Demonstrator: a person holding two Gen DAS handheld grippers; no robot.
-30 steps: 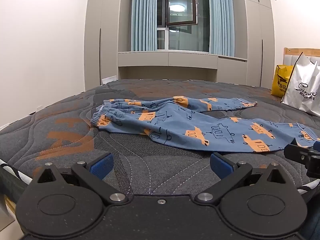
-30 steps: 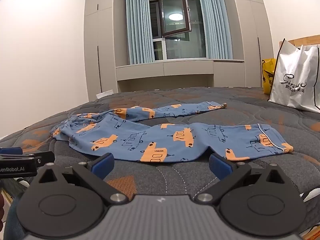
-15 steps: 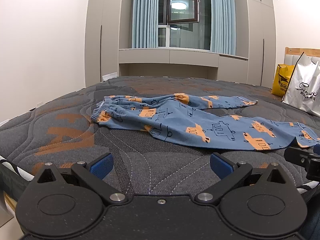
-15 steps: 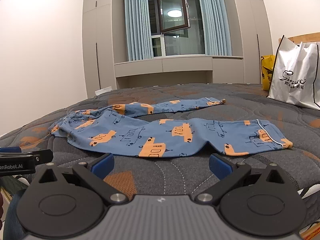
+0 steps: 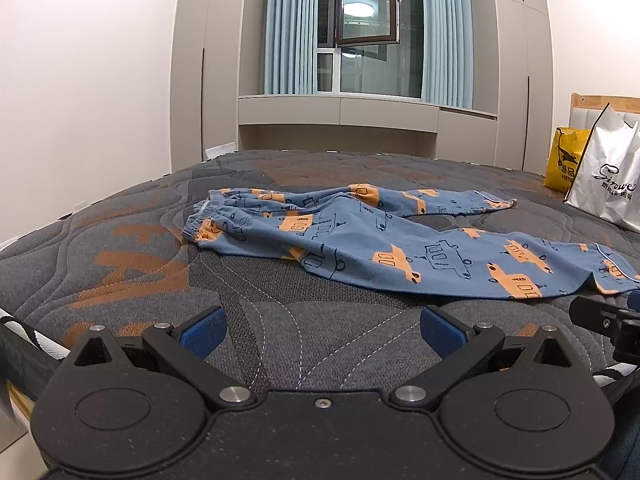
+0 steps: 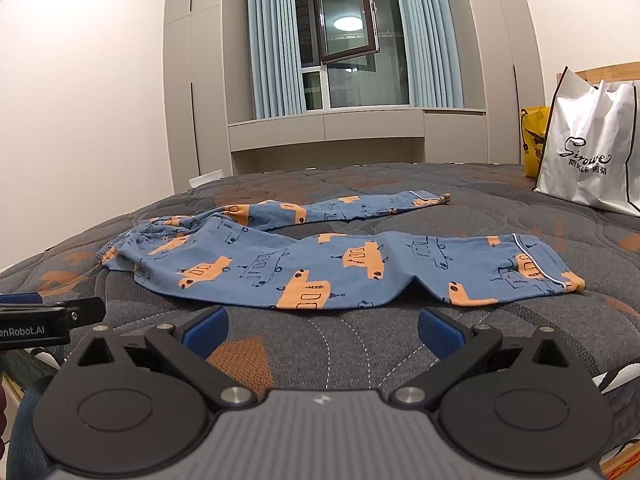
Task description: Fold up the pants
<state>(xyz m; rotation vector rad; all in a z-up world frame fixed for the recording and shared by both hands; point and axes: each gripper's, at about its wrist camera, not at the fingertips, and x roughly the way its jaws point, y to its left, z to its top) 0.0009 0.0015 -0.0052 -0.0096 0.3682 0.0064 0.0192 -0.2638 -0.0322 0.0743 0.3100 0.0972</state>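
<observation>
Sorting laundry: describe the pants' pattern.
Blue pants with orange vehicle prints; clearest in right wrist view.

Blue pants (image 5: 360, 248) with orange cars, unfolded, legs splayed, flat on mattress (image 5: 120, 264)

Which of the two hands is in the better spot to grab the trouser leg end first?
Probably the right gripper: the near leg's cuff of the pants lies just ahead of its open fingers. The left gripper faces bare mattress, nearer the waistband.
</observation>
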